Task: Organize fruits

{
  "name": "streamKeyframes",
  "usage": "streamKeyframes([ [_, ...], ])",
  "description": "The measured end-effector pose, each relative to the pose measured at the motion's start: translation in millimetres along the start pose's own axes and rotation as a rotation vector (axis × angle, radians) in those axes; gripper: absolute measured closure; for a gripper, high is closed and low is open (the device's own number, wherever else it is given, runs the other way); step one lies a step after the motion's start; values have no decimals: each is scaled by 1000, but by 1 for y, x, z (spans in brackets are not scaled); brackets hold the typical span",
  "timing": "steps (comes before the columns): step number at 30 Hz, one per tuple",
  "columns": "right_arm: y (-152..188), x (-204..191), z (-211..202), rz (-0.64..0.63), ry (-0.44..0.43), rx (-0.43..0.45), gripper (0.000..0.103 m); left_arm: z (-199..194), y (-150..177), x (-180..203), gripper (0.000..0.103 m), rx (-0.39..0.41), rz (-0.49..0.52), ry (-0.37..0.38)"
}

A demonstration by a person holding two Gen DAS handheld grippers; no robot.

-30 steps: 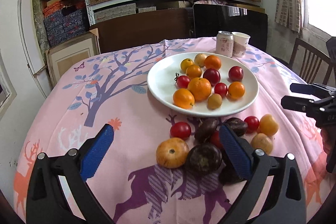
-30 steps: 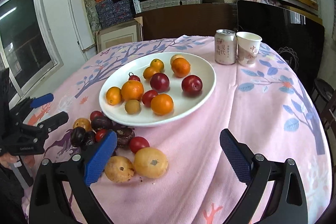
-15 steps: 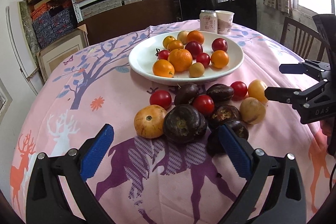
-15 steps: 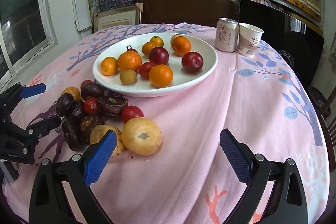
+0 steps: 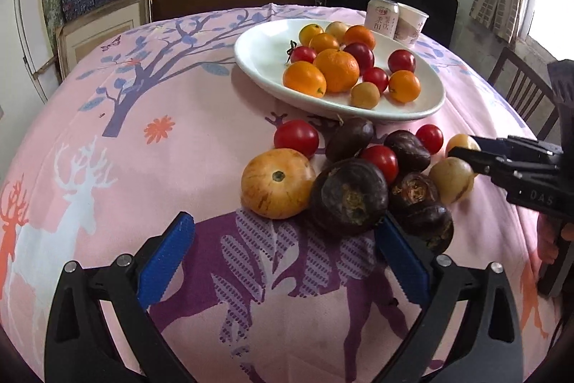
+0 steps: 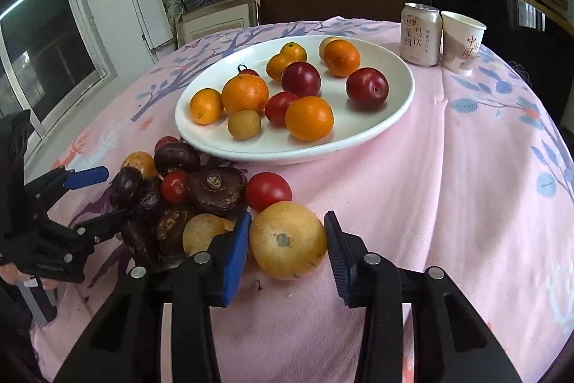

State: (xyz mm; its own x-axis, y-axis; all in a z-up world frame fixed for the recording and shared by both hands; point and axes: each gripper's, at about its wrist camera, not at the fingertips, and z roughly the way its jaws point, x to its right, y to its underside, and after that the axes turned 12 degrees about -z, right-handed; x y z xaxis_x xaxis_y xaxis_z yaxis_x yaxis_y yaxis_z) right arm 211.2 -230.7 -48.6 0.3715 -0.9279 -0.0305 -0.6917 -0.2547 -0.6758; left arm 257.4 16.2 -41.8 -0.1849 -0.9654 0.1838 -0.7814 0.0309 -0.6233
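Left wrist view first: my left gripper [image 5: 283,253] hangs spread wide over the near edge of the loose pile, with nothing between its blue pads; the big dark fruit [image 5: 349,196] sits just beyond them. To its left lies a yellow-orange tomato [image 5: 275,182], and around it are red tomatoes and more dark fruits. Further off, the white plate [image 5: 262,52] already carries a good share of oranges, plums and small tomatoes. At the right edge I see my right gripper [image 5: 462,155] reaching in among the pale yellow fruits.

Right wrist view: the right gripper [image 6: 286,241] has just been closing, and its pads now sit against both sides of the large yellow fruit [image 6: 287,239], which rests on the pink tablecloth [image 6: 448,185] near me, right of the dark pile. I read that as a pinch, not yet lifted. A can [image 6: 420,34] and paper cup [image 6: 462,42] stand beyond the plate [image 6: 394,103].

My judgement: roughly half done; about a dozen fruits remain on the cloth.
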Motion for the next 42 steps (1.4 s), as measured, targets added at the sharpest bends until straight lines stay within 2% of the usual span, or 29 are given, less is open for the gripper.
streamKeyframes([
  [3,5,3,-4,35,-38,3,61,-8,-3,2,5,72,-10,13],
  [5,6,3,-7,27,-34,1,61,-11,-4,9,5,109,8,13],
  [9,6,0,-11,18,-50,9,61,-2,-7,22,5,68,51,20],
  [11,7,-1,-12,12,-49,12,61,3,-10,20,7,47,34,33],
  [12,7,-1,-12,8,-44,12,61,3,-12,18,28,52,12,51],
  [13,7,-1,-11,7,-38,11,61,1,-13,15,34,67,-12,60],
  [15,9,1,-11,12,-36,8,61,0,-16,12,39,87,-28,88],
  [17,9,3,-11,19,-41,3,61,-2,-14,15,42,100,-16,77],
  [18,9,3,-11,22,-43,1,61,-5,-12,19,49,116,10,68],
  [19,9,4,-10,24,-43,0,61,-10,-10,24,58,139,35,68],
  [20,10,5,-10,25,-42,-2,61,-14,-9,27,84,151,58,69],
  [21,9,5,-10,25,-40,-2,61,-15,-8,31,90,157,78,47],
  [24,9,4,-11,19,-38,0,61,-13,-4,32,90,144,102,25],
  [27,9,3,-11,19,-40,0,61,-14,-6,24,88,132,66,57],
  [28,10,4,-12,20,-41,0,61,-15,-6,22,82,133,54,65],
  [30,10,4,-12,20,-40,-2,61,-16,-4,15,32,119,34,102],
  [31,10,4,-12,18,-40,-2,61,-16,-3,12,27,108,29,121],
  [33,11,4,-12,14,-40,-5,61,-15,-2,8,25,81,12,137],
  [35,11,6,-11,20,-44,-8,61,-9,-3,7,21,56,-1,125],
  [37,12,7,-10,26,-46,-13,61,-1,-1,9,20,4,1,120],
  [39,12,8,-11,28,-48,-15,61,-2,3,12,20,-4,-11,105],
  [42,12,8,-11,26,-47,-15,61,-19,13,24,20,-19,5,205],
])
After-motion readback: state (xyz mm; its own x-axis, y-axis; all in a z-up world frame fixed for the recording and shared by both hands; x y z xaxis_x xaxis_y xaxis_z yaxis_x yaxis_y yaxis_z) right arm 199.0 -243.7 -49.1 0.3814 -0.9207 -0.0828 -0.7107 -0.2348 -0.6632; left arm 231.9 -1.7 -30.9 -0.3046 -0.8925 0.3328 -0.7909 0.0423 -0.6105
